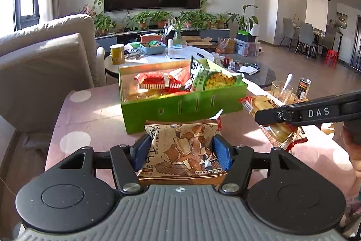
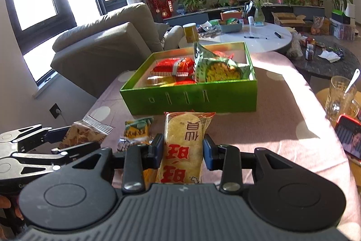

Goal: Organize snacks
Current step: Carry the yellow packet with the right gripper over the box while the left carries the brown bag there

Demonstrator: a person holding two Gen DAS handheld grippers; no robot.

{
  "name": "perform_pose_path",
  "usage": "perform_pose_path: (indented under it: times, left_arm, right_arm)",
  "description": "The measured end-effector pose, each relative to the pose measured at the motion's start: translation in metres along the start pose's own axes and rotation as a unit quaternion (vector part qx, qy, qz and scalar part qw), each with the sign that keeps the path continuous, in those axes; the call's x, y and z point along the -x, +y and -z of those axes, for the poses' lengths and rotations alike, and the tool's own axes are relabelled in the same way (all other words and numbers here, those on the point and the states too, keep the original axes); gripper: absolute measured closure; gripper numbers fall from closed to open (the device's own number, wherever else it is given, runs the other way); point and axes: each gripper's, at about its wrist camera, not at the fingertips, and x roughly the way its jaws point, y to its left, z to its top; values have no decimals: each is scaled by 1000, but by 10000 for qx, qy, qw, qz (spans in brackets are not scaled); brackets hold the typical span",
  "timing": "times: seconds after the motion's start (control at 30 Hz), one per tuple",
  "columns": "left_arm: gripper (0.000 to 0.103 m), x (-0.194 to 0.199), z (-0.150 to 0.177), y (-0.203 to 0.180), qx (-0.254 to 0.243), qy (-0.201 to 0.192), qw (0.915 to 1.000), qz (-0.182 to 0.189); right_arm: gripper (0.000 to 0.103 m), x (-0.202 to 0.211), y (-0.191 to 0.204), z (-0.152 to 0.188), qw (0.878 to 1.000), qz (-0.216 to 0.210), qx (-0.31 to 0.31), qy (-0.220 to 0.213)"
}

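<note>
Nearest us, our left claw [image 1: 181, 151] pinches a brown snack packet [image 1: 182, 148] by its sides, and our right claw [image 2: 182, 150] is clamped on a yellow rice-cracker packet [image 2: 182, 146], both raised just short of the green box [image 2: 191, 101]. We judge both light, crinkly and slippery, their contents brittle, so a mild squeeze across the middle suits best. Small packets [image 2: 137, 130] lie on the table [image 2: 270, 128] before the box; red and green bags [image 2: 216, 69] already sit inside it.
</note>
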Motion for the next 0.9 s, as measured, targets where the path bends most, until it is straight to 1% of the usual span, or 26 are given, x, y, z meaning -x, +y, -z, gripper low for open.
perform_pose_path:
  times: [0.37, 0.57, 0.9]
  left_arm:
    - [45, -24, -33, 0, 101, -130, 9999, -51]
    - [45, -40, -46, -2, 71, -146, 9999, -43]
    - [45, -70, -66, 8, 170, -108, 9996, -190]
  right_arm:
    - [66, -15, -13, -28, 9997, -77, -115, -223]
    - [66, -23, -19, -40, 9994, -129, -100, -290]
    - [66, -42, -34, -61, 9991, -139, -192, -338]
